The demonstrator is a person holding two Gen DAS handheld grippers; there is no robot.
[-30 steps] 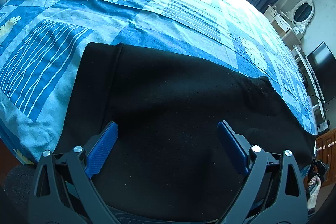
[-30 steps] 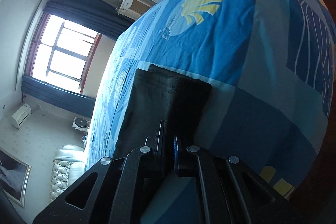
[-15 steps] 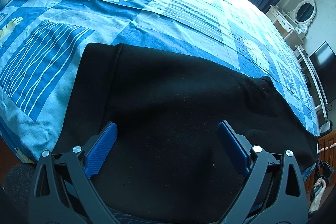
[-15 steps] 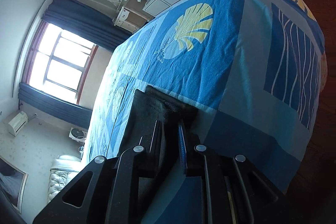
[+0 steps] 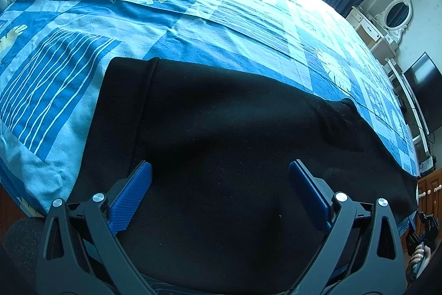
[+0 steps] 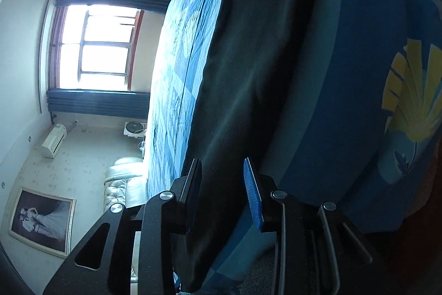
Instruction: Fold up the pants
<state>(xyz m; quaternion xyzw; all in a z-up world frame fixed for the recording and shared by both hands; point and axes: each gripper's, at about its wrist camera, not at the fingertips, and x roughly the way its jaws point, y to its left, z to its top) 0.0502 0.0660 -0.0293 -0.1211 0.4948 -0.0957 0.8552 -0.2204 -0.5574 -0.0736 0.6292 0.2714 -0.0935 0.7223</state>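
Observation:
Black pants (image 5: 221, 134) lie flat along the near edge of a bed with a blue patterned cover (image 5: 193, 18). The waistband end is at the left in the left wrist view. My left gripper (image 5: 219, 184) is open, its blue pads spread wide just above the pants. In the right wrist view the pants (image 6: 248, 60) stretch away along the bed edge. My right gripper (image 6: 222, 184) is open, with the near end of the pants fabric between its jaws; they do not pinch it.
The bed cover (image 6: 359, 73) drops off at the bed's edge. A window (image 6: 96, 46) with dark curtains, a white dresser with an oval mirror (image 5: 397, 15) and a wall TV (image 5: 422, 96) stand beyond the bed.
My right gripper has opened from shut on the pants and has swung, so it now looks along the length of the pants. My left gripper has stayed open and barely moved.

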